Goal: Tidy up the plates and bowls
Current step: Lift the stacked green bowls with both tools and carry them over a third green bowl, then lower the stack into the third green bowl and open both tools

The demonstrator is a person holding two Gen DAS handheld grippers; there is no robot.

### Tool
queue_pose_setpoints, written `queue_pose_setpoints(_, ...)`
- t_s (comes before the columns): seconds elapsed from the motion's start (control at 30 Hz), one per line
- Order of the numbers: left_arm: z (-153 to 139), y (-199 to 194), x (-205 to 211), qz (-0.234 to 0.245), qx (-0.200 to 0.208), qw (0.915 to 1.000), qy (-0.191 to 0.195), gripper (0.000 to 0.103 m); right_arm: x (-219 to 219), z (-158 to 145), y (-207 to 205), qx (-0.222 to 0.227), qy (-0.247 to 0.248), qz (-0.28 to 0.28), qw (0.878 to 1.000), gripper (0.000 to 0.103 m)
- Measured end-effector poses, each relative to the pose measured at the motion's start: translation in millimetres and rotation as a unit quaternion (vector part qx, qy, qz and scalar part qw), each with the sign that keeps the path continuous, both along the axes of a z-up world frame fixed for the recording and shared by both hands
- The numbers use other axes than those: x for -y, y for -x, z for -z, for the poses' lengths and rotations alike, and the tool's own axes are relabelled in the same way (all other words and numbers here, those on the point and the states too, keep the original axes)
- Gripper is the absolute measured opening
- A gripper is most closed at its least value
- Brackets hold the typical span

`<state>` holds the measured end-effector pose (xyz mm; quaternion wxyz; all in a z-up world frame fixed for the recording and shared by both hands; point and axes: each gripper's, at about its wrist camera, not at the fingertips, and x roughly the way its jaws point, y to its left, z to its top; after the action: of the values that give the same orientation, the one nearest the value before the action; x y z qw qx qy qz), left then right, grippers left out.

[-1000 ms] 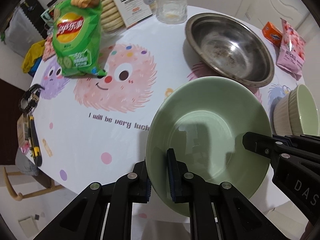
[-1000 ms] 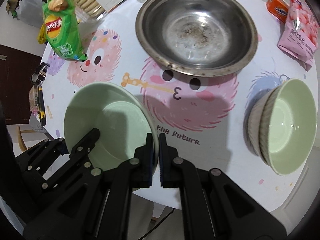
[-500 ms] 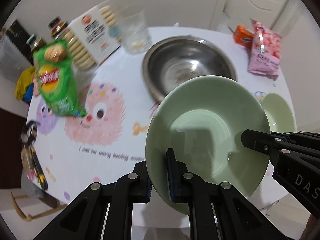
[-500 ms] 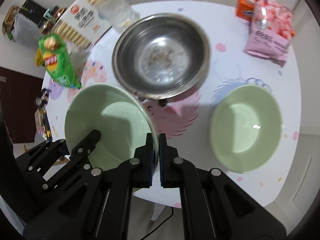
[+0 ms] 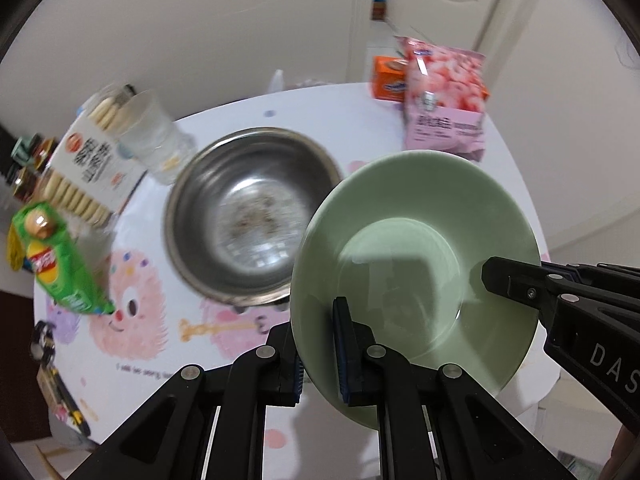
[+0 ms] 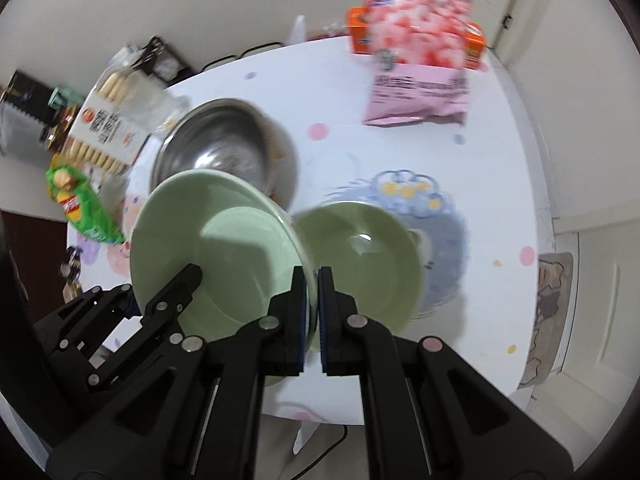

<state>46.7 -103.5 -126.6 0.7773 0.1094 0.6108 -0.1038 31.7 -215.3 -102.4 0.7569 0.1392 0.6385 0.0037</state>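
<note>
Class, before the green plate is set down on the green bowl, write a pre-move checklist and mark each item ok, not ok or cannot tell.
1. Left tool shut on green plate rim: ok.
2. Right tool shut on the opposite rim: ok.
3. Plate clear of the steel bowl: ok.
4. Green bowl empty: ok.
5. Plate centred over the green bowl: not ok, it is off to one side.
6. Plate level: cannot tell.

Even, soft indoor light is seen. Motion blur smears the steel bowl [image 5: 244,216] and packets toward ten o'clock. A shadow is cast inside the green plate [image 5: 416,256]. Edges are bent and vignetted.
</note>
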Motion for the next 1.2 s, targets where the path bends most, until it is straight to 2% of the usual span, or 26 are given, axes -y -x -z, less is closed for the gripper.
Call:
queue_pose_setpoints(0.4, 33, 3, 41, 0.046, -0.036, 0.9982, -0.009, 0.013, 43, 27, 10, -0.037, 0.003, 0.039, 0.999, 0.007)
queue_pose_setpoints(0.7, 54, 0, 44, 0.035, -0.057, 0.9977, -0.008, 0.017, 53, 43, 11, -0.056, -0.007, 0.058, 0.997, 0.007)
queue_pose_setpoints(0.8, 50, 1, 46, 0.041, -0.048, 0.9979, -0.015, 0.020, 55, 42, 10, -0.062, -0.010, 0.066, 0.996, 0.008)
queue_pose_setpoints(0.9, 40, 0, 42, 0.037, -0.026, 0.9989, -0.012, 0.044, 56, 38, 12, -0.053, -0.021, 0.074, 0.996, 0.015)
queue_pose_setpoints(0.93, 36, -1, 40, 0.033, -0.018, 0.9992, -0.013, 0.059, 55, 36, 13, -0.048, -0.021, 0.074, 0.996, 0.028)
queue_pose_setpoints(0.97, 31, -2, 37, 0.029, -0.009, 0.9994, -0.013, 0.066, 55, 32, 14, -0.041, -0.006, 0.076, 0.996, 0.048)
queue_pose_setpoints(1.03, 25, -3, 34, 0.025, 0.001, 0.9996, -0.012, 0.067, 56, 24, 16, -0.021, 0.014, 0.082, 0.996, 0.063)
queue_pose_setpoints(1.13, 16, -3, 30, 0.027, -0.008, 0.9996, -0.005, 0.067, 61, 12, 19, -0.006, 0.012, 0.087, 0.996, 0.064)
queue_pose_setpoints(1.2, 4, 1, 28, 0.029, 0.003, 0.9996, 0.003, 0.068, 65, 6, 22, -0.005, 0.003, 0.094, 0.996, 0.064)
